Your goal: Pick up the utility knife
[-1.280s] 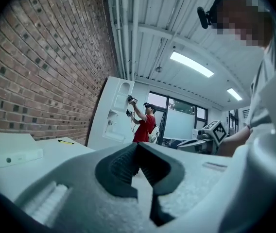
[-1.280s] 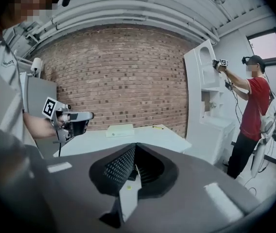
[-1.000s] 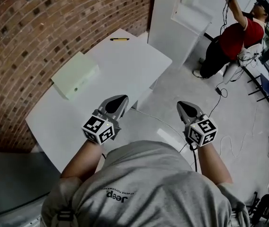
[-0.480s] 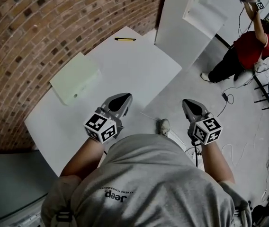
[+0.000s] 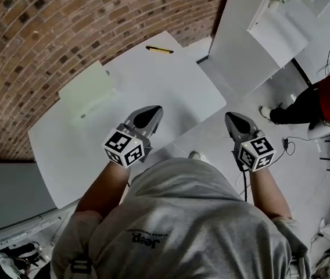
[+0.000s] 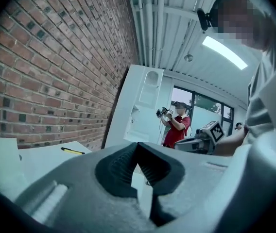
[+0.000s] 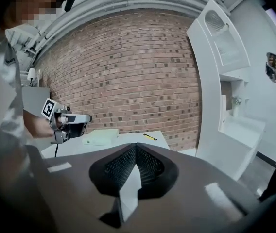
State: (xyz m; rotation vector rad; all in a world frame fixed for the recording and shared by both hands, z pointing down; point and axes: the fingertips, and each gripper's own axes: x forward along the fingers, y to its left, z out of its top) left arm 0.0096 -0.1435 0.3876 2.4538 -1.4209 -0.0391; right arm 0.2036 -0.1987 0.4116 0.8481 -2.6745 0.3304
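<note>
Nearest me, my left gripper [image 5: 153, 112] and right gripper [image 5: 233, 120] are both clenched on nothing. Beyond them, a closed pale green box [image 5: 88, 92] hides any contents. Near the white table's [image 5: 171, 92] far edge lies the utility knife [image 5: 160, 49]. It looks light, rigid and probably slippery, so I'd grasp it mid-handle.

Table [image 5: 176, 86]: white, straight ahead of you.
Box [image 5: 88, 93]: pale green, flat on the left part of your table.
Brick wall [image 5: 66, 22]: red-brown, behind your table.
Shelf unit [image 5: 240, 45]: white, to your right of the table.
Person [image 5: 327, 100]: red top, at your far right.
</note>
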